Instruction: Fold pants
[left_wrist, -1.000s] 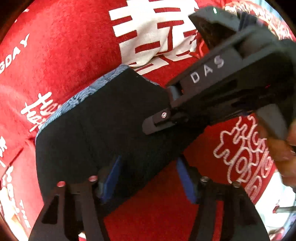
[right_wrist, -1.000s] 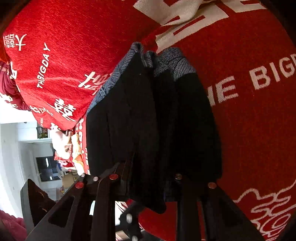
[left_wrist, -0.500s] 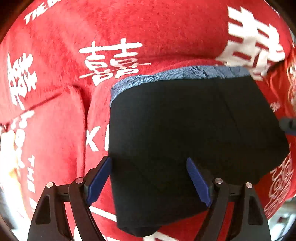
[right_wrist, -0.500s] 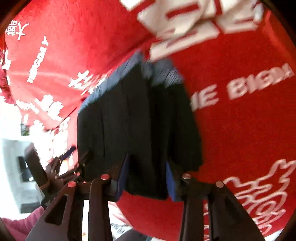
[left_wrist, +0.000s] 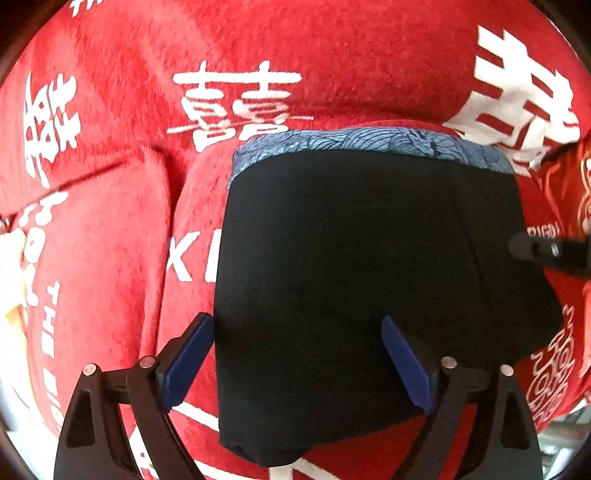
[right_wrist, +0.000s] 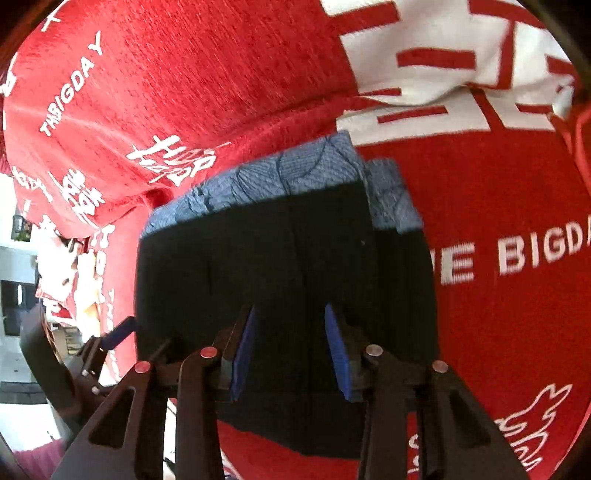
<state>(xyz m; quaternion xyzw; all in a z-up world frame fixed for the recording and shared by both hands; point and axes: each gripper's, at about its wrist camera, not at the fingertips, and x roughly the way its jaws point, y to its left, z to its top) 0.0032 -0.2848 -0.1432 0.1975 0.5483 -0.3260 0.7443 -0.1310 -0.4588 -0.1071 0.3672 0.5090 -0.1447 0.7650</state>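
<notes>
The black pants (left_wrist: 351, 266) lie folded into a compact block on the red blanket (left_wrist: 110, 240), their blue patterned waistband (left_wrist: 369, 142) at the far edge. My left gripper (left_wrist: 295, 362) is open, its blue pads wide apart above the near edge of the pants. In the right wrist view the pants (right_wrist: 280, 273) lie flat with the waistband (right_wrist: 280, 173) far from me. My right gripper (right_wrist: 290, 350) is open, its blue pads apart over the near edge of the cloth. The right gripper's tip (left_wrist: 546, 253) shows at the right edge of the left wrist view.
The red blanket with white characters and lettering (right_wrist: 535, 254) covers the whole surface and has soft folds (left_wrist: 159, 177) left of the pants. The left gripper (right_wrist: 118, 336) shows at the lower left of the right wrist view. A room lies beyond the blanket's left edge (right_wrist: 22, 295).
Both grippers have let go of the pants and opened. The pants now lie flat on the blanket, and the right gripper has moved off to the right of the left wrist view.
</notes>
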